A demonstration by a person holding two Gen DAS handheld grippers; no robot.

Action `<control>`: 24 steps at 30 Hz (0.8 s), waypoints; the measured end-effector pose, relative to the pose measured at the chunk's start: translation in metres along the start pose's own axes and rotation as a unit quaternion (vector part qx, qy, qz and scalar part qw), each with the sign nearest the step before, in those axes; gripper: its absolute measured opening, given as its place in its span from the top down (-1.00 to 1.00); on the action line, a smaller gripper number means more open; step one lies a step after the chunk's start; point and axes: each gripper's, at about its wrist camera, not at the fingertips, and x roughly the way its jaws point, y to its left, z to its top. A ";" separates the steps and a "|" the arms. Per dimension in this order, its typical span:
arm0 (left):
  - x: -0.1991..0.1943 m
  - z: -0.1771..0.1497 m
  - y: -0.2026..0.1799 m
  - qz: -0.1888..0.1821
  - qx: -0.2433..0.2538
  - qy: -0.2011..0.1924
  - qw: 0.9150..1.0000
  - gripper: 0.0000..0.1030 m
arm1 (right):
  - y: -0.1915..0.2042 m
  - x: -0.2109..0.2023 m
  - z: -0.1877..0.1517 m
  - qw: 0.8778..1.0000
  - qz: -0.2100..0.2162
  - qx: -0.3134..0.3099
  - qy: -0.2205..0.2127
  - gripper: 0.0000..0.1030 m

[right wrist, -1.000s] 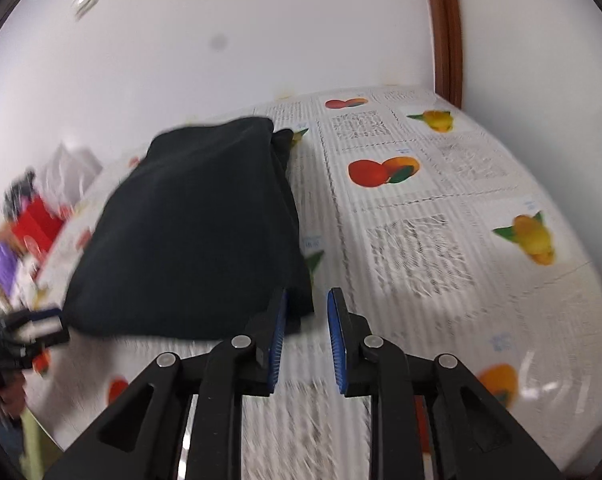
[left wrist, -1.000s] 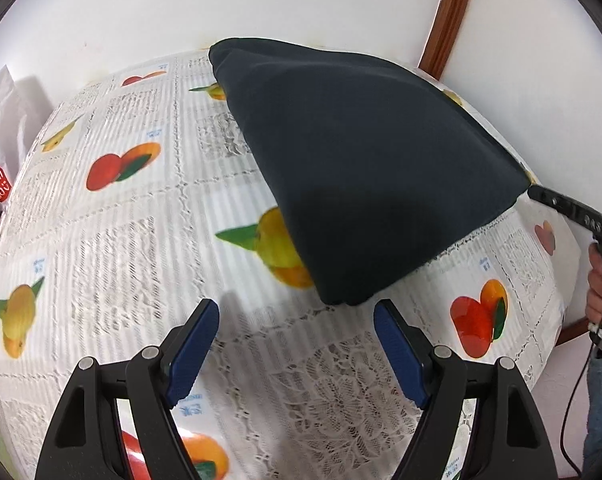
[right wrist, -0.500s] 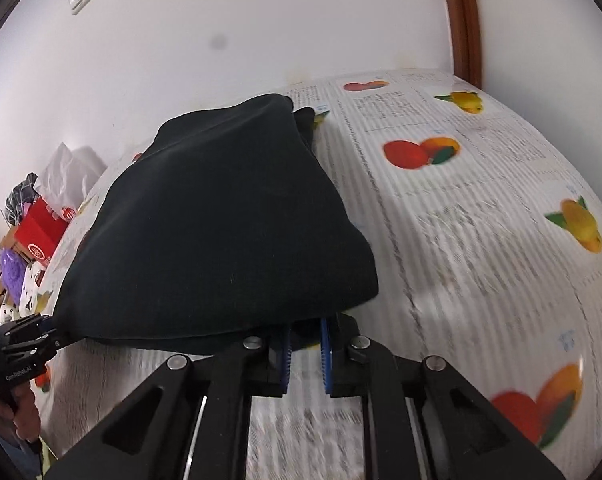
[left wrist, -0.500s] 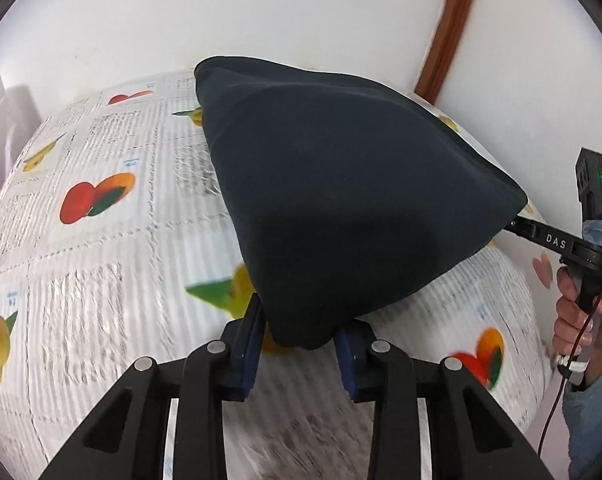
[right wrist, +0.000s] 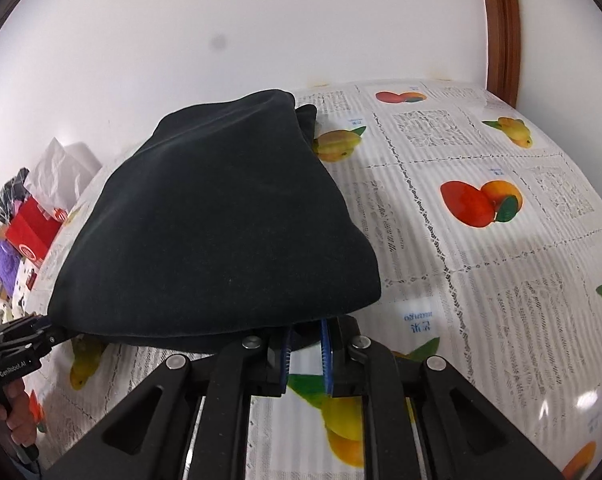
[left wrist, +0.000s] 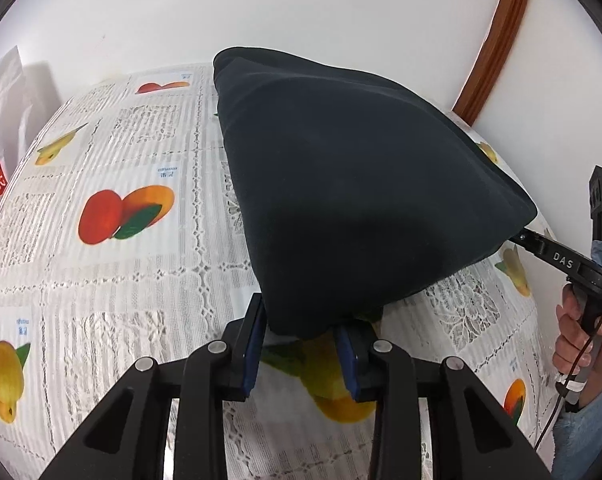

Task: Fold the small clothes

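A dark navy garment [left wrist: 361, 200] lies folded on the fruit-print tablecloth [left wrist: 101, 280], its near edge raised off the table. My left gripper [left wrist: 301, 320] is shut on the garment's near corner, blue pads pressing either side. The right gripper [left wrist: 519, 235] grips the other raised corner at the right, held by a hand [left wrist: 577, 340]. In the right wrist view the garment [right wrist: 221, 220] fills the middle, and my right gripper [right wrist: 305, 328] has its corner between the pads while the jaws are opening slightly. The left gripper [right wrist: 55, 326] holds the far-left corner there.
The tablecloth [right wrist: 501, 280] stretches bare to the right of the garment. A red box [right wrist: 33, 232] and white bags [right wrist: 61, 168] sit past the table's left end. A brown door frame [left wrist: 497, 40] stands by the white wall behind.
Both grippers have moved in to the garment's near corners and closed on them. The left one went from wide open to pinching the cloth. The near edge has come up off the table.
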 end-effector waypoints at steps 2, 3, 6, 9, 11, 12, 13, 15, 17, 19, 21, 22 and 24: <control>0.000 -0.002 0.001 0.008 -0.001 0.008 1.000 0.37 | -0.003 -0.005 -0.003 1.000 -0.007 0.002 0.006 0.73; -0.002 -0.003 0.001 0.013 -0.004 0.012 1.000 0.37 | -0.004 -0.009 -0.004 1.000 -0.016 0.002 0.010 0.72; -0.014 -0.007 0.003 0.016 -0.017 0.014 1.000 0.30 | -0.006 -0.020 -0.008 0.999 -0.043 -0.005 0.011 0.69; -0.032 -0.012 0.001 0.019 -0.023 0.001 1.000 0.15 | -0.006 -0.035 -0.008 0.998 -0.056 -0.005 0.010 0.67; -0.047 -0.016 -0.003 0.025 -0.025 -0.011 0.999 -0.02 | -0.004 -0.049 -0.009 0.998 -0.058 -0.002 0.003 0.54; -0.053 -0.018 -0.005 0.025 -0.025 -0.016 0.999 -0.02 | -0.001 -0.057 -0.010 0.998 -0.058 -0.004 -0.001 0.38; -0.061 -0.019 -0.008 0.026 -0.025 -0.023 0.999 -0.03 | 0.004 -0.070 -0.011 0.998 -0.058 -0.012 -0.012 0.30; -0.076 -0.021 -0.013 0.028 -0.024 -0.034 0.999 -0.10 | 0.015 -0.091 -0.014 0.997 -0.068 -0.024 -0.034 -0.11; -0.094 -0.025 -0.019 0.032 -0.020 -0.049 0.998 -0.22 | 0.025 -0.111 -0.017 0.995 -0.078 -0.033 -0.056 -0.33; -0.111 -0.031 -0.027 0.040 -0.014 -0.063 0.997 -0.30 | 0.033 -0.133 -0.020 0.993 -0.088 -0.040 -0.072 -0.46; -0.122 -0.036 -0.032 0.047 -0.012 -0.068 0.997 -0.32 | 0.039 -0.153 -0.024 0.992 -0.092 -0.044 -0.080 -0.62; -0.126 -0.039 -0.034 0.051 -0.012 -0.069 0.996 -0.33 | 0.040 -0.163 -0.027 0.991 -0.092 -0.045 -0.082 -0.62; -0.135 -0.046 -0.036 0.058 -0.015 -0.069 0.996 -0.36 | 0.042 -0.176 -0.032 0.991 -0.094 -0.045 -0.079 -0.62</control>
